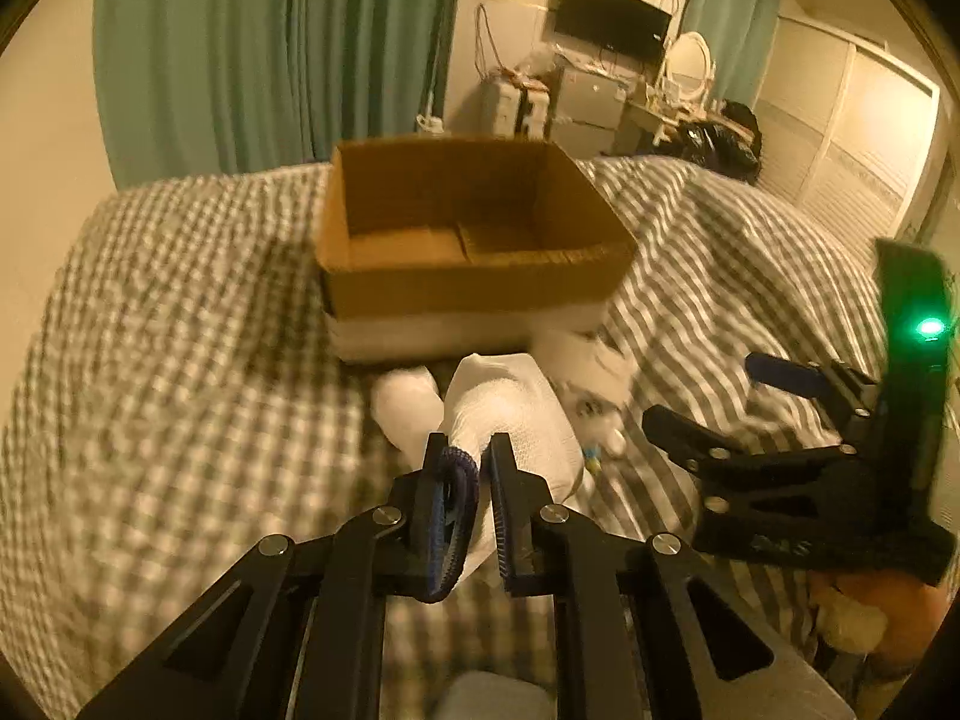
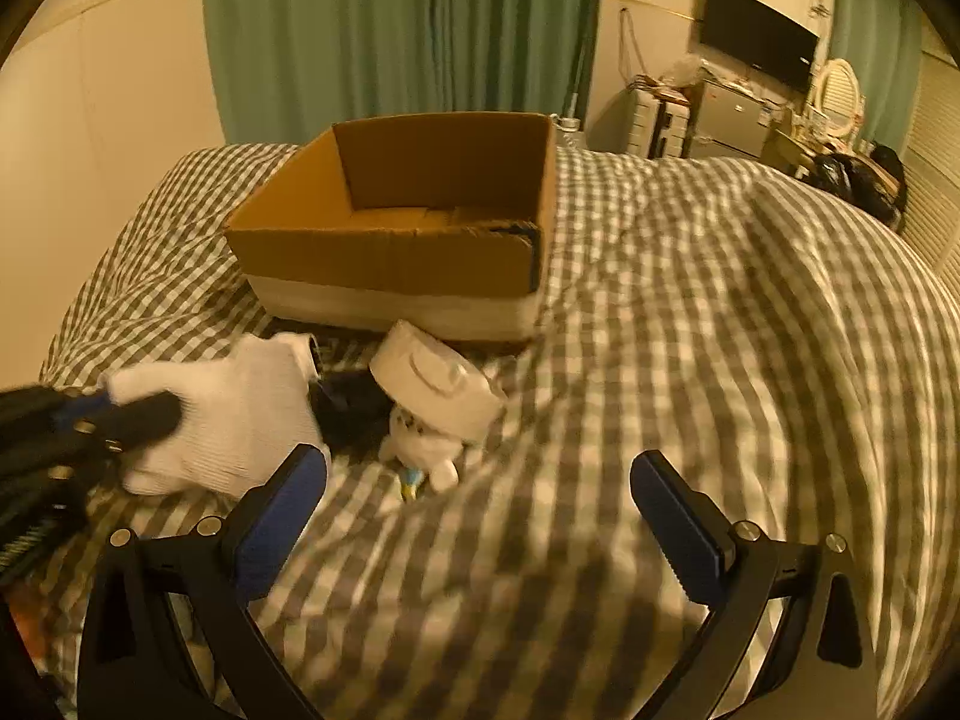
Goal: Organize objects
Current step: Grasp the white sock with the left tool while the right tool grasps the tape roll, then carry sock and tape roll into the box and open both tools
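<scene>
Two grippers out: my left gripper (image 1: 467, 462) clenched on the white glove's (image 1: 510, 408) cuff, box (image 1: 468, 288) dead ahead; right gripper (image 2: 480, 492) released, plush toy (image 2: 438, 414) ahead-left.

An open, empty cardboard box (image 2: 390, 258) sits on a checked bed. In front of it lie a white knitted glove (image 2: 240, 414), and a small white plush toy (image 2: 432, 408) wearing a cap.

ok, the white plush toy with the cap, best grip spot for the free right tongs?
Probably the plush toy body just under its wide cap. It lies by the cardboard box, so come from above on the near, open side. The cap looks too wide; the body is narrower and soft. The right tongs are open.
</scene>
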